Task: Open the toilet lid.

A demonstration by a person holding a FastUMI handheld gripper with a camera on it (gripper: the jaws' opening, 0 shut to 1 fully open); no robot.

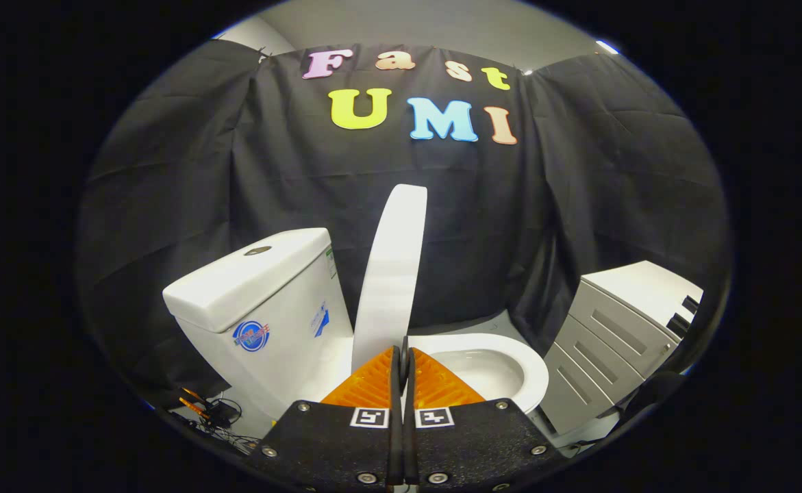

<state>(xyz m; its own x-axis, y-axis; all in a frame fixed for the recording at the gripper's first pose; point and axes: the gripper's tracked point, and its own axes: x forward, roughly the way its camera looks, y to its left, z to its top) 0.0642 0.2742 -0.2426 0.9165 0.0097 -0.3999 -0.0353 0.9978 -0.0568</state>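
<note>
I had the toilet lid (392,274) standing nearly upright, seen edge-on, so I judged the task almost done: the bowl (510,363) lay uncovered beside the lid. What seemed left was to tip the lid the last bit back toward the cistern (264,294) so it would rest there, then let go; I could not tell whether it already touched the cistern.

My hand-held gripper (401,359) was closed, its two orange fingers (366,387) drawn together with only a thin slit between them. The lid's lower edge sat right at their tips, but I could not tell whether they pinched it or merely pressed against it.

The lid's long axis ran up and down, its free end pointing at the ceiling and leaning slightly away from the cistern. A grey drawer cabinet (620,329) stood on the far side of the bowl from the cistern.
</note>
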